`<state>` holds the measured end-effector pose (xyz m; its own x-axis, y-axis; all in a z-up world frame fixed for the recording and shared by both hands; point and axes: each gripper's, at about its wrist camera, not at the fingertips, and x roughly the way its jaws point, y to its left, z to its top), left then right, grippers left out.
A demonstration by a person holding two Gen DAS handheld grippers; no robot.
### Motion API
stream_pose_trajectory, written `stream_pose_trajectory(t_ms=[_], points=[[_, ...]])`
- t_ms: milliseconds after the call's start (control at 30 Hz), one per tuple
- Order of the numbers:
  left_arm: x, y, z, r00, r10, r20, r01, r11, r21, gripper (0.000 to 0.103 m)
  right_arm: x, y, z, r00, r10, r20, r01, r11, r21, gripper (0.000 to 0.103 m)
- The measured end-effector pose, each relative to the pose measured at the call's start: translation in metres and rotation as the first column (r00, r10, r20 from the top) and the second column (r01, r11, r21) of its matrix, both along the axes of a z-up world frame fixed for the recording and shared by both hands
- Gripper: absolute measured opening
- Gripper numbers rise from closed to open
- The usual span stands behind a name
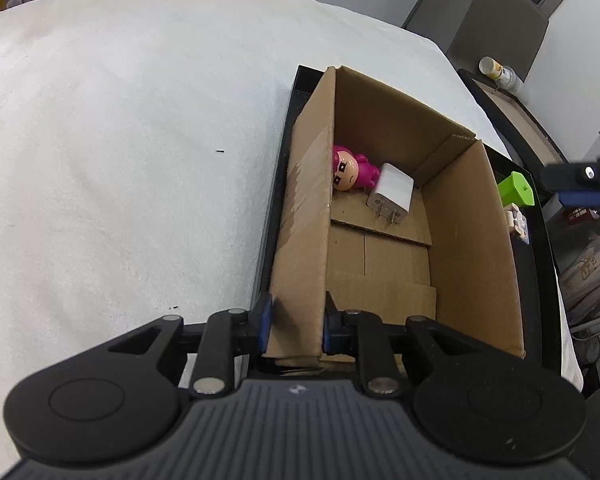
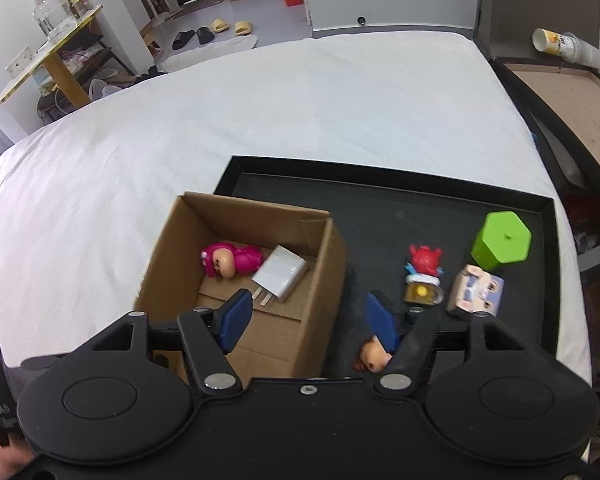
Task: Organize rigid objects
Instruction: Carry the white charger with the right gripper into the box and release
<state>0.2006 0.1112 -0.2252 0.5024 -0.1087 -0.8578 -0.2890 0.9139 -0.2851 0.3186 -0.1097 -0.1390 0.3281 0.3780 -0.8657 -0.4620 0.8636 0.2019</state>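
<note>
The box (image 2: 260,280) sits at the left end of a black tray (image 2: 380,200) on a white cloth (image 2: 300,100), and it already holds a pink figure (image 2: 232,260) and a white charger (image 2: 280,276) lying side by side against its far wall. The left gripper (image 1: 296,326) is clamped on the box's left wall at the near corner, one pad outside and one inside, which I take to be bracing the box so it stays put while things go in. The right gripper (image 2: 308,320) hangs above the box's near right corner with its jaws apart and nothing between them; it looks free for the next toy.

Right of the box, on the tray, wait a red figure (image 2: 424,272), a green cup (image 2: 500,240) upside down, and a pale toy (image 2: 476,292). A small head (image 2: 374,356) shows just under the right gripper's finger; the rest of it is covered, so I cannot say what it is. The left view cuts off the tray's right end, and the box wall hides most of what stands there.
</note>
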Motion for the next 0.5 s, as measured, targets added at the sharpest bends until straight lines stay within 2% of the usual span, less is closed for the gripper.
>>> stream_pose_trajectory(t_ms=[200, 367, 500], points=[[0.001, 0.0, 0.001, 1.0, 0.004, 0.001, -0.004, 1.0, 0.007, 0.021, 0.006, -0.032, -0.011, 0.998, -0.05, -0.025, 0.05, 0.999, 0.005, 0.067], [0.002, 0.004, -0.002, 0.999, 0.027, -0.026, -0.028, 0.999, -0.042, 0.021, 0.007, -0.052, -0.031, 0.996, -0.074, -0.057, 0.074, 0.997, -0.004, 0.067], [0.002, -0.002, 0.002, 0.999, 0.033, -0.019, -0.033, 0.999, 0.002, 0.021, 0.003, -0.06, -0.046, 0.997, -0.047, -0.065, 0.045, 0.999, -0.021, 0.067]])
